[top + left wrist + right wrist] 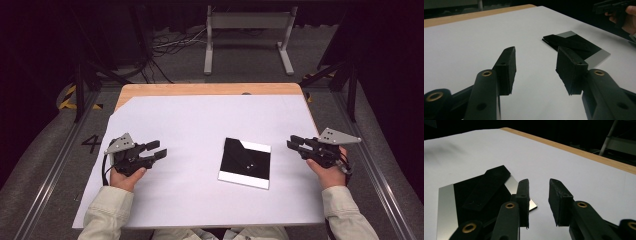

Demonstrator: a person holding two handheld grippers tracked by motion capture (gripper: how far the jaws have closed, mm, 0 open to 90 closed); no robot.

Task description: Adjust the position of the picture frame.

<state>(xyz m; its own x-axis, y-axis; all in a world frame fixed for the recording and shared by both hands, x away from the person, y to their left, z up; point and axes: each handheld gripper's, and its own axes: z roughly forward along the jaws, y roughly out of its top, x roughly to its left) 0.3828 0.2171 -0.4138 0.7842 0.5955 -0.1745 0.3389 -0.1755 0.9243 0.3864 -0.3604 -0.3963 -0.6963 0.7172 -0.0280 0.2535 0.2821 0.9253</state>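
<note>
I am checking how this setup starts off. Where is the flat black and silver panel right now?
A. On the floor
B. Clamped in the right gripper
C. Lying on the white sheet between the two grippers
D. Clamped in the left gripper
C: the flat black and silver panel lies on the white sheet, with the left gripper and right gripper open on either side, apart from it.

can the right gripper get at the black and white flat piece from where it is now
Probably yes. The right gripper is open, empty and aimed toward the black and white flat piece, with only bare white sheet between them. The left gripper stays off to the other side.
</note>
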